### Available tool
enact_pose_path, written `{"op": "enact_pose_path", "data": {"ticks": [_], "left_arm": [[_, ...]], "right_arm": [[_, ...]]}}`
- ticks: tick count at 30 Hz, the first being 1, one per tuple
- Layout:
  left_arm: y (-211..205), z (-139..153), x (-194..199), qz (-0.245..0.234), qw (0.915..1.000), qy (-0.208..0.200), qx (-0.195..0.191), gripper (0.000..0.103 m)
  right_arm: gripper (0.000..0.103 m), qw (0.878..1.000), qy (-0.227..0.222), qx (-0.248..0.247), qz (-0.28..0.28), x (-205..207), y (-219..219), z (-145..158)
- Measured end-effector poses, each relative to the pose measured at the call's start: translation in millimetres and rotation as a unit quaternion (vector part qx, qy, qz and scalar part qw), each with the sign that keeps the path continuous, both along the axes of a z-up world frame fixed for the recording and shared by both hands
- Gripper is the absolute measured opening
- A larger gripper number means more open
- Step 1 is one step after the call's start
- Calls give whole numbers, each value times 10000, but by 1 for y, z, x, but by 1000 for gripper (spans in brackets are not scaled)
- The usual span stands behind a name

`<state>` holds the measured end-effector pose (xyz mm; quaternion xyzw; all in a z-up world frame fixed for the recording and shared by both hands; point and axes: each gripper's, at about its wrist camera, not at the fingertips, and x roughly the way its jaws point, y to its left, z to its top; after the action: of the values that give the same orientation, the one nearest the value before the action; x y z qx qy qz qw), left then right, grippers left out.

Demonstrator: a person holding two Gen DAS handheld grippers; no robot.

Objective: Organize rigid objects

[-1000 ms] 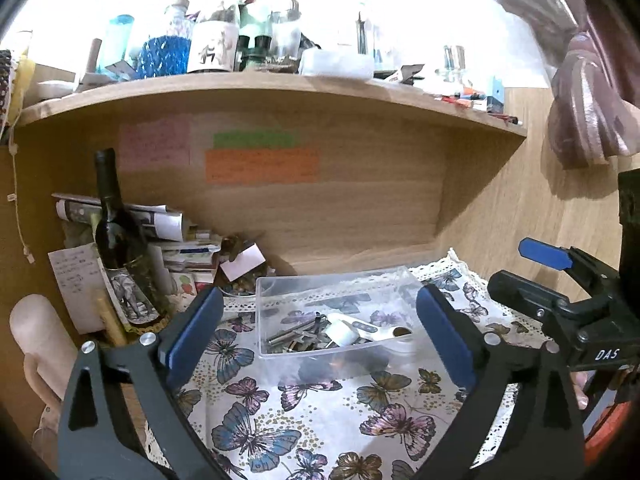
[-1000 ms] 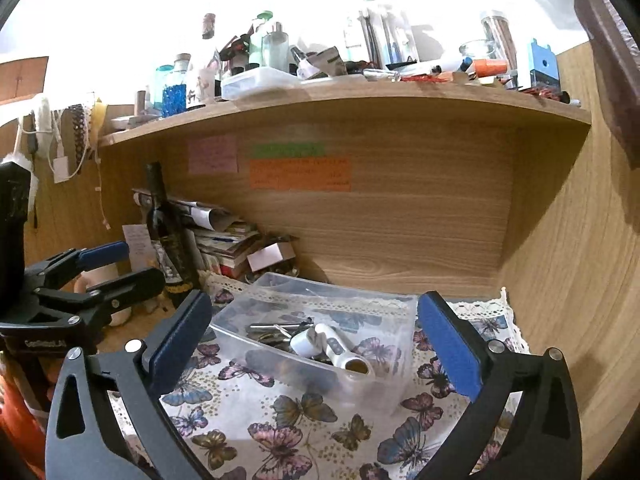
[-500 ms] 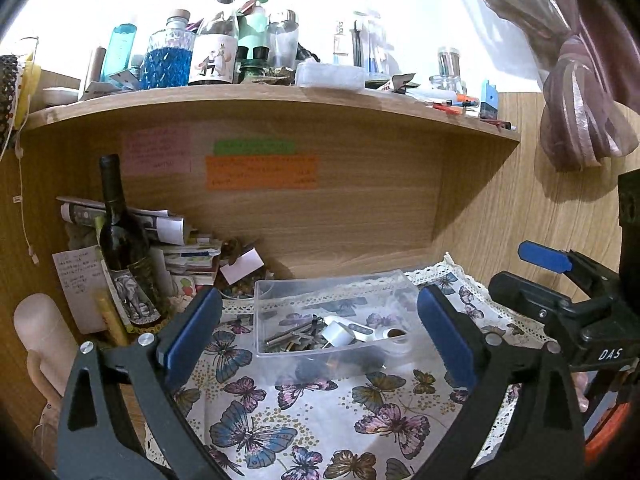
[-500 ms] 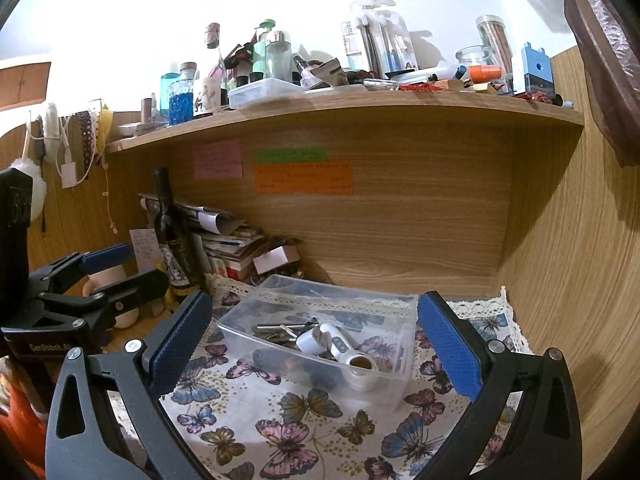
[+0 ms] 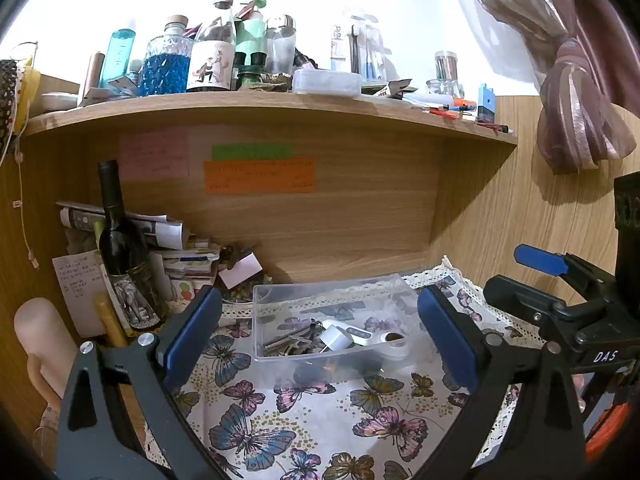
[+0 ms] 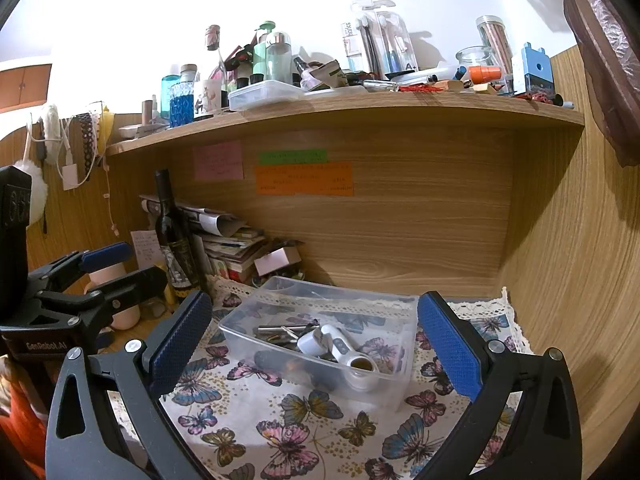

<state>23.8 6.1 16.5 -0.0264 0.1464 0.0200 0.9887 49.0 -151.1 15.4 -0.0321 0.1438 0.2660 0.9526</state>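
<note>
Writing on orange note (image 5: 259,176) too small to read, metal bits (image 6: 280,334) in clear bin (image 6: 276,316) indistinct

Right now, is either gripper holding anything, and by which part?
Nothing is held. Left gripper and right gripper are open and empty, short of the clear bin.

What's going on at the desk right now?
Both grippers are open and empty, held above the butterfly tablecloth short of the clear plastic bin. The left gripper and right gripper touch nothing. Inside the bin lie metal tools and a white device.
</note>
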Motion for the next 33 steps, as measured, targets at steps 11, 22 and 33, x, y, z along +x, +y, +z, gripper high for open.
{"op": "enact_pose_path", "data": {"ticks": [11, 22, 33], "left_arm": [[0, 1, 0, -41, 10000, -9, -40, 100], [-3, 2, -2, -51, 9999, -58, -110, 100], [-2, 2, -4, -68, 9999, -37, -110, 100]], "right_arm": [[103, 10000, -14, -24, 21, 0, 3, 3], [103, 10000, -40, -42, 50, -1, 4, 3], [103, 9999, 25, -36, 99, 2, 3, 0]]}}
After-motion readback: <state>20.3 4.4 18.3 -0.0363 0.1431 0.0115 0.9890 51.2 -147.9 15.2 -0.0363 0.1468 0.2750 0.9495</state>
